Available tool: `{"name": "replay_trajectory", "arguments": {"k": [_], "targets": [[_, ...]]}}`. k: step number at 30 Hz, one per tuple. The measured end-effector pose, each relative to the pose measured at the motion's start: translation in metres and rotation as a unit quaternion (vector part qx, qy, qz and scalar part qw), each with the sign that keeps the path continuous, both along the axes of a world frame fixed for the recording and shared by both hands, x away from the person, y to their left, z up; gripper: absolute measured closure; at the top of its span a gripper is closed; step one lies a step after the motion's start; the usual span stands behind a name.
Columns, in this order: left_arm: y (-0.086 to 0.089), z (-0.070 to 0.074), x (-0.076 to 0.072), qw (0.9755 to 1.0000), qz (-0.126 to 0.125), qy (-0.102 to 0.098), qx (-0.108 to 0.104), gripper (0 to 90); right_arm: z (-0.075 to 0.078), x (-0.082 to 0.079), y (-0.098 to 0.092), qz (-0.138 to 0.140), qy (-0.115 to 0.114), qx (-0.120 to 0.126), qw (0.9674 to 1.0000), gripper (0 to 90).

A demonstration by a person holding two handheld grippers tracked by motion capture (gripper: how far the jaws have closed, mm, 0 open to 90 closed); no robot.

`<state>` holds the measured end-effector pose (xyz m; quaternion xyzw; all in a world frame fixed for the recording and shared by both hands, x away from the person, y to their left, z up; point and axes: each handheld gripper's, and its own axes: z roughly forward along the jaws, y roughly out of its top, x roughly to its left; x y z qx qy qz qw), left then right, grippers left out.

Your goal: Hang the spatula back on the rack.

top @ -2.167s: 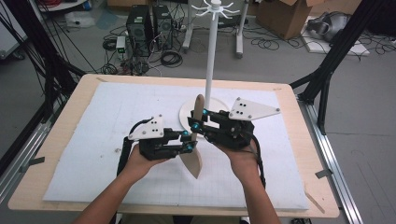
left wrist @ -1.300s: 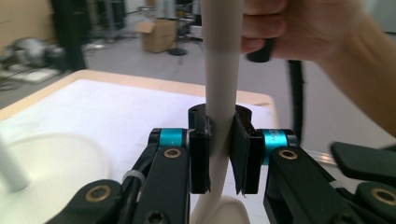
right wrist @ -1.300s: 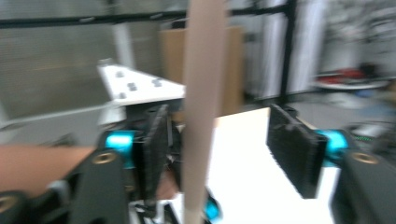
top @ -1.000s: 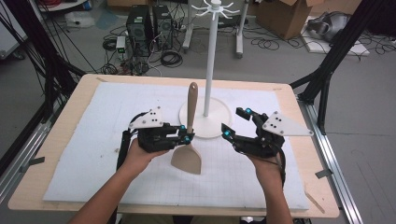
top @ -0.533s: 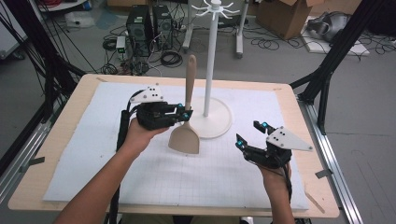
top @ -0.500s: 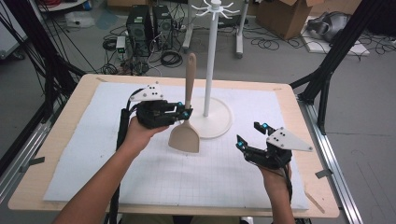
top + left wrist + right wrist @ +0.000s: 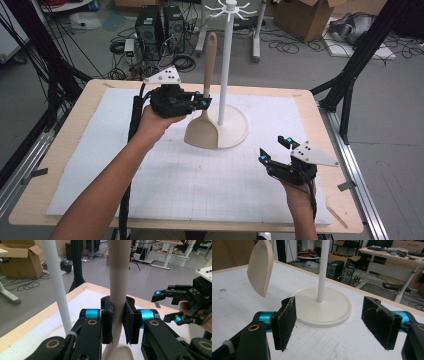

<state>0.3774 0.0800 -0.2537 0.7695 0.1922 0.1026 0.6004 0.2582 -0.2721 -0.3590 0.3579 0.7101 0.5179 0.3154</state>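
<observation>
A beige spatula (image 7: pixel 202 132) hangs upright above the table, handle up and blade down, just left of the white hook stand (image 7: pixel 226 65). My left gripper (image 7: pixel 204 102) is shut on the lower handle (image 7: pixel 119 270), with both pads pressed against it. The stand's pole (image 7: pixel 56 285) rises close beside the spatula. At the table's front right my right gripper (image 7: pixel 274 150) is open, low over the mat, with nothing between its pads (image 7: pixel 287 322). From there the spatula blade (image 7: pixel 260 267) floats at upper left and the stand's round base (image 7: pixel 322 307) lies ahead.
A white gridded mat (image 7: pixel 150 175) covers the wooden table (image 7: pixel 60 150). The stand carries a ring of hooks (image 7: pixel 231 10) at its top. Black frame posts (image 7: pixel 350 70) stand at the table's sides, and computer towers (image 7: pixel 160 25) and cables lie on the floor behind.
The right gripper let go of the spatula and moved to the front right, sinking toward the mat. The left gripper lifted the spatula higher and carried it toward the stand's pole.
</observation>
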Motion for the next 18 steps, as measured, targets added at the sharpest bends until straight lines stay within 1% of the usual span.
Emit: {"name": "replay_trajectory", "arguments": {"k": [6,7,10,12,13,15,18], "targets": [[-0.009,0.009,0.009,0.9999,0.011,-0.001,0.005,78.5,0.0,0.0,-0.001,-0.001,0.002,0.002,1.0,27.5],[-0.01,0.011,0.011,0.9999,0.012,-0.001,0.008,78.5,0.0,0.0,-0.001,-0.001,-0.001,0.0,1.0,27.5],[-0.015,0.014,0.017,0.9997,0.018,0.0,0.014,78.5,-0.001,0.0,-0.002,-0.002,0.002,0.005,1.0,27.5],[-0.019,0.016,0.02,0.9996,0.022,0.001,0.02,78.5,-0.002,0.0,-0.002,-0.003,0.003,0.006,1.0,27.6],[-0.021,0.016,0.022,0.9995,0.024,0.003,0.019,78.5,-0.002,0.0,-0.003,-0.001,0.002,0.006,1.0,27.6],[-0.023,0.016,0.025,0.9992,0.029,0.005,0.027,78.4,-0.003,0.0,-0.003,-0.001,0.004,0.008,1.0,27.6],[-0.025,0.017,0.027,0.999,0.035,0.006,0.028,78.5,-0.004,-0.001,-0.004,-0.001,0.005,0.008,1.0,27.6]]}}
